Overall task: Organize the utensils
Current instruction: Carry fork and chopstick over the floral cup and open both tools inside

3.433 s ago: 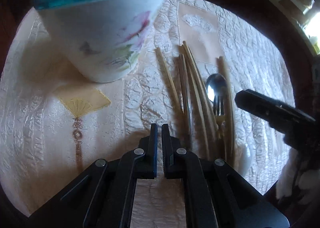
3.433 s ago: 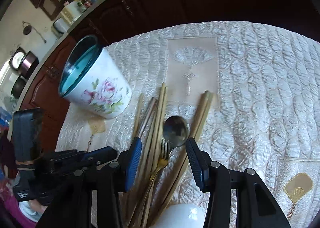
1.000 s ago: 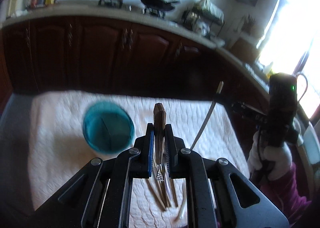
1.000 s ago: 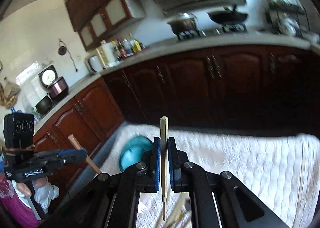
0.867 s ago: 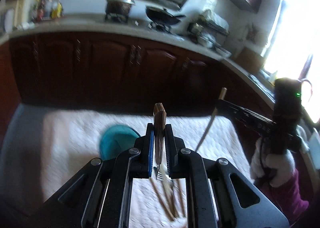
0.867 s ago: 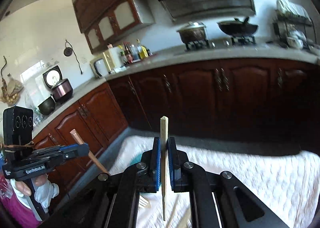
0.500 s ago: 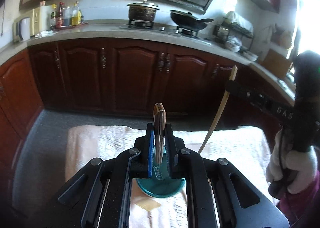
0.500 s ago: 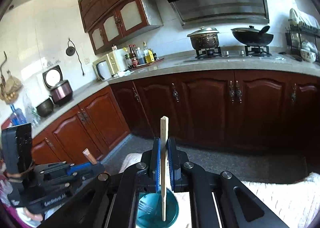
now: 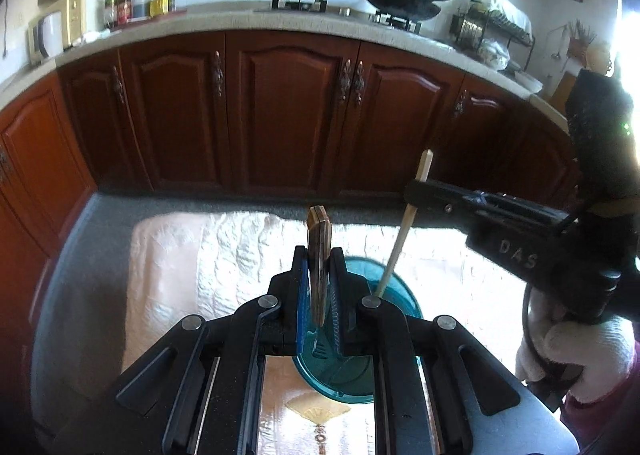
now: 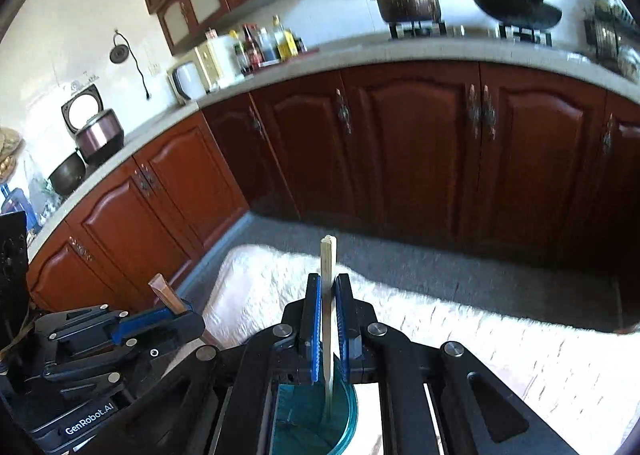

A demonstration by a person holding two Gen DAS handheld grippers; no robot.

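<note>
Fork (image 9: 318, 279), chopstick (image 10: 328, 295) clamped – over cup (image 9: 396, 295)

Glossy teal cup (image 9: 400, 295), pale wooden chopstick (image 10: 328, 267), quilted cream cloth (image 9: 224, 255), polished wooden cabinets (image 9: 288, 111)

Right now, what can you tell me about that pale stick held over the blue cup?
The chopstick is a slim, pale stick that looks like bamboo or light wood, with a squared top end. It stands nearly upright, clamped partway along its length by the right tool, whose blue-lined jaws press on both sides. Its top pokes above the jaws; its lower end dips into the mouth of the teal-lined cup. Whether it touches the cup inside cannot be seen.
</note>
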